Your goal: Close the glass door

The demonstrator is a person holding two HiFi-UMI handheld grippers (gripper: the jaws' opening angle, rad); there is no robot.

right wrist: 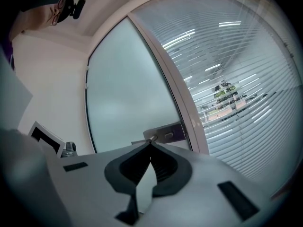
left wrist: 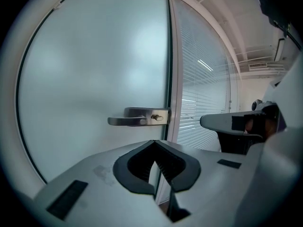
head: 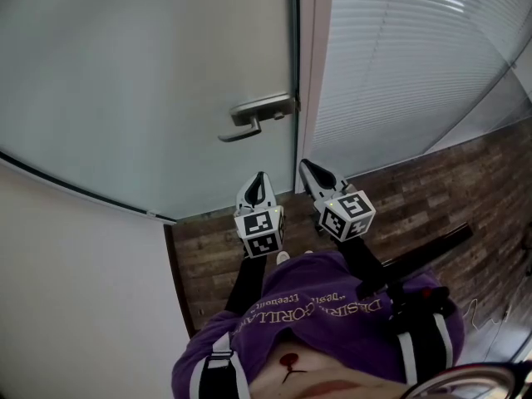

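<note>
Seemingly done: the glass door [head: 141, 81] sits flush against its frame [head: 314, 73] on the far side, handle [head: 259, 115] free. Left claw [head: 259, 179] and right claw [head: 307, 167] are both pressed together, empty (hovering near the handle). Nothing left, I'd judge.

White blinds [head: 399, 56] with level slats fill the upper right. A dark wood-plank floor [head: 449, 198] runs beneath them, and a plain pale wall [head: 75, 289] stands lower left.
</note>
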